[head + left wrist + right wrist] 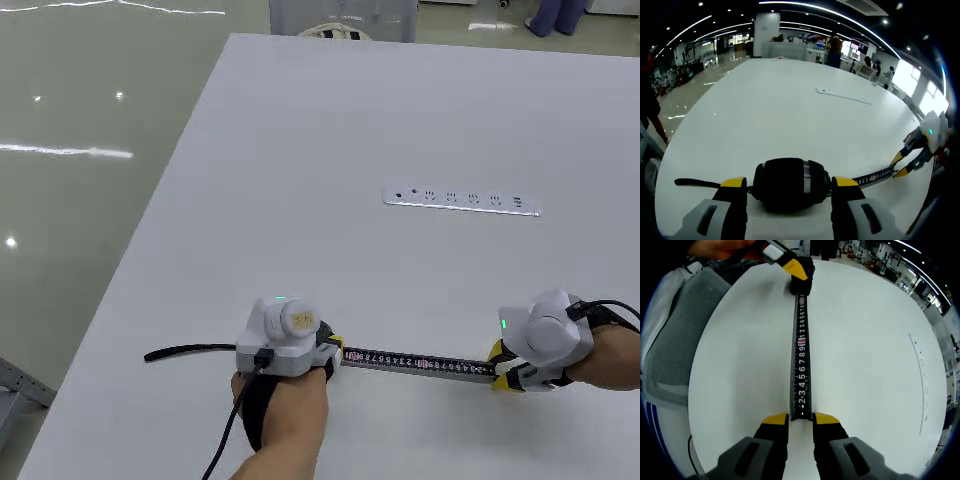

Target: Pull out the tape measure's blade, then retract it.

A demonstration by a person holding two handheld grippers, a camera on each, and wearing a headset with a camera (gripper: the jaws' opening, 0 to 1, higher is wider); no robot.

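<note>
**A:** Entry for the left gripper (790,183). What do we record?

**B:** Its yellow-tipped jaws are closed on the black, rounded tape measure case (786,174), one on each side. The case rests on the white table (400,120), directly between those jaws. A black wrist strap (185,351) trails from the case on the side away from the right gripper (801,418).

**A:** And the right gripper?

**B:** We note it well apart from the left one. Its jaws pinch the free end of the black blade with white numerals (801,355). The blade lies flat on the table with its numerals up and runs straight ahead of these jaws to the case.

**A:** Anything else nearby?

**B:** A flat white power strip (462,201) lies well beyond both grippers, farther across the table.
</note>
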